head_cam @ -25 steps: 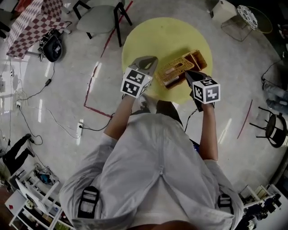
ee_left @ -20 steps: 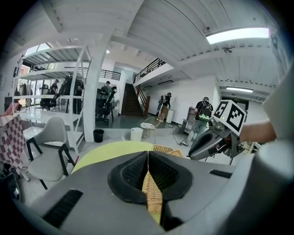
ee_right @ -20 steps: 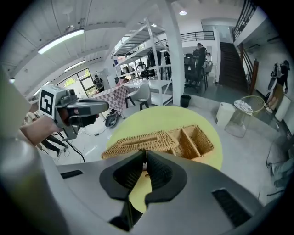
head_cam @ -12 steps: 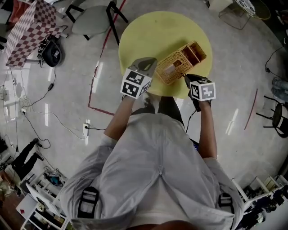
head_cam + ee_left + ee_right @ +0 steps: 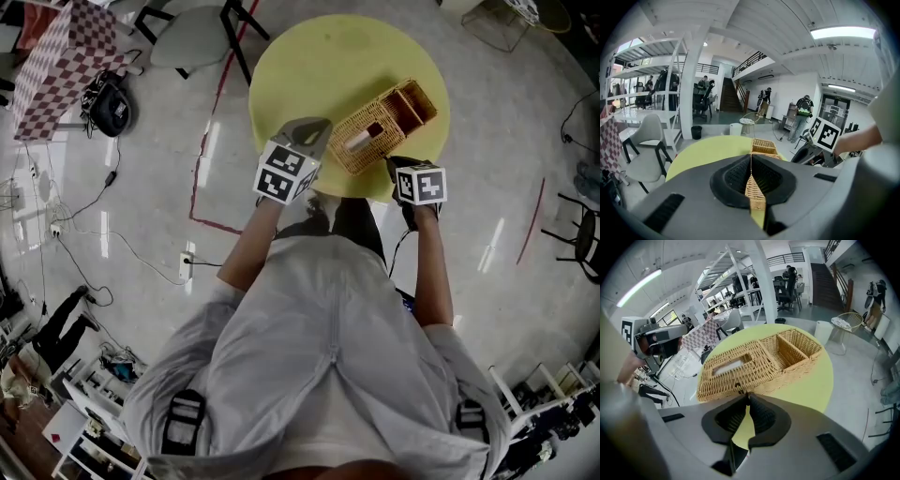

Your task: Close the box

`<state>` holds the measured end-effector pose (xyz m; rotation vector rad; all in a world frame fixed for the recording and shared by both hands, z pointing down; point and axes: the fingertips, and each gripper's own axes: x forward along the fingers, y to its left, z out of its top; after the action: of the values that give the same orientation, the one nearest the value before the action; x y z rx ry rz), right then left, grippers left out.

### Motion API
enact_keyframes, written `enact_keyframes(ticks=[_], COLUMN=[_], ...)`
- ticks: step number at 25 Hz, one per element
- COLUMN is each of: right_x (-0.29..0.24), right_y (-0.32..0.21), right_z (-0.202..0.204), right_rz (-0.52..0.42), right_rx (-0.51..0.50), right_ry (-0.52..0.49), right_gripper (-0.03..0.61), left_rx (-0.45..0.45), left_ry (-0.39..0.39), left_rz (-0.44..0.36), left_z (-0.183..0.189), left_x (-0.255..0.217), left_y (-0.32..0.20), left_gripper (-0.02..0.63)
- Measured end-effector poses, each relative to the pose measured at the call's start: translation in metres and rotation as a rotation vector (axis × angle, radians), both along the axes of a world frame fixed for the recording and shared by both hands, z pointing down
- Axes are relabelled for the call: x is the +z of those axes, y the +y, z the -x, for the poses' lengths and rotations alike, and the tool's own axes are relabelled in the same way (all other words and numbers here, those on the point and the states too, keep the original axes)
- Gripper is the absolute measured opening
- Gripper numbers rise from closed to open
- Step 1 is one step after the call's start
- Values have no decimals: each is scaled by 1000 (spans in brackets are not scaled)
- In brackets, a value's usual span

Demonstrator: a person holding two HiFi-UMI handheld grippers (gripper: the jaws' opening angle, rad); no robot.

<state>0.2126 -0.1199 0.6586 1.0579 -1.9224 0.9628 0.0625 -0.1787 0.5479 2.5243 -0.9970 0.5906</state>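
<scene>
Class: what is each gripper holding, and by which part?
The right gripper appears to pinch the wicker lid by the small loop on its near edge; the left gripper holds nothing.

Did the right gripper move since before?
Yes. The right gripper has come down toward the yellow table, and the basket lid it pinches now lies flat.

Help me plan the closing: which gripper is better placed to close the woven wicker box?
Right, likely: the right gripper grips the front loop on the woven wicker box; the left gripper, shut, holds nothing.
</scene>
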Motion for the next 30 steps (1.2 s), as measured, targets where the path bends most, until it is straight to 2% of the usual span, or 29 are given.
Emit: enact_keyframes(ticks=[4, 7, 9, 12, 17, 24, 30], right_x=[-4, -15, -26, -50, -108, -212, -282], right_y=[-3, -7, -9, -15, -40, -69, -78], right_z=[1, -4, -11, -19, -23, -16, 2], right_rz=[-8, -36, -63, -125, -303, -579, -777], right_rx=[15, 15, 23, 47, 64, 90, 38], right_ry=[4, 17, 21, 8, 8, 12, 18], right_gripper=[48, 72, 114, 123, 106, 44, 23], left_rx=[21, 20, 21, 30, 39, 58, 35], left_ry=[-1, 3, 10, 17, -3, -26, -21], left_rz=[-8, -26, -42, -75, -153, -289, -386], left_z=[-3, -2, -2, -3, -2, 2, 11], left_x=[-3, -9, -14, -26, -52, -114, -161], left_y=[-1, -5, -7, -8, -18, -30, -37], left_gripper=[32, 32, 32, 32, 32, 32, 32])
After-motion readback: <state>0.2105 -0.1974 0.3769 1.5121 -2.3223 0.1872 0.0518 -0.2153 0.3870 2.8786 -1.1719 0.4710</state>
